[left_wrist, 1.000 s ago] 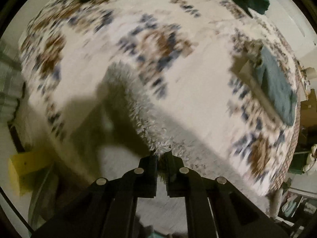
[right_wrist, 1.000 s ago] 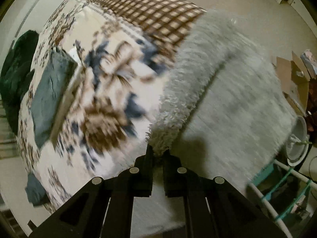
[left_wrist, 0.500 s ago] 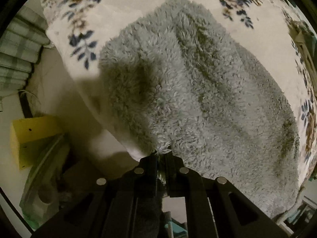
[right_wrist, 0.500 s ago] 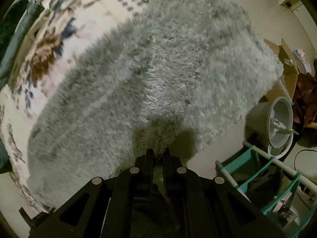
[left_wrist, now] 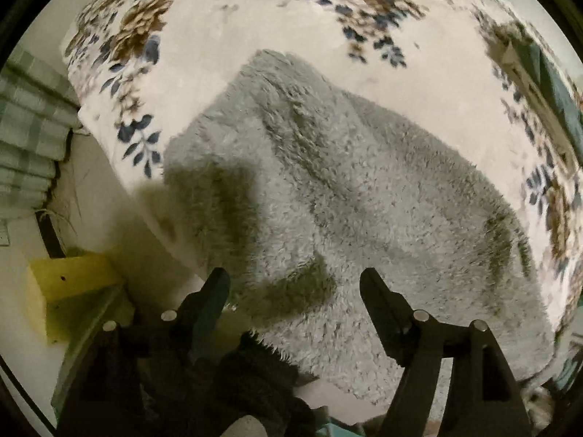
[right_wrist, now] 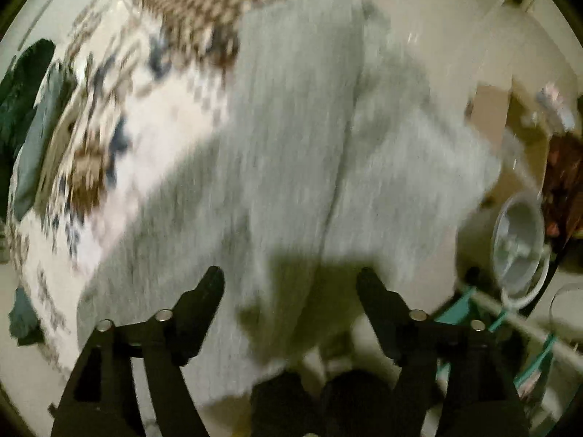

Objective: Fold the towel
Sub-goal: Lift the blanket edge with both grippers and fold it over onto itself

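Observation:
A shaggy grey towel [left_wrist: 346, 200] lies spread on a floral bedspread [left_wrist: 255, 25], its near part hanging over the bed's edge. My left gripper [left_wrist: 294, 280] hovers above the towel's near edge, jaws wide apart and empty. In the blurred right wrist view the same towel [right_wrist: 309, 145] fills the middle, draped over the bed's corner. My right gripper [right_wrist: 289, 277] is open too, nothing between its fingers, just above the towel's near part.
A yellow box [left_wrist: 62, 284] and striped fabric [left_wrist: 29, 138] sit left of the bed. A teal folded cloth [right_wrist: 36, 145] and dark green fabric [right_wrist: 18, 83] lie on the bedspread. A round fan [right_wrist: 519, 247], teal rack [right_wrist: 510, 327] and cardboard box [right_wrist: 492, 109] stand on the floor.
Both grippers were shut on the towel's edge, carried it down over the bed, and now have let go and stand open.

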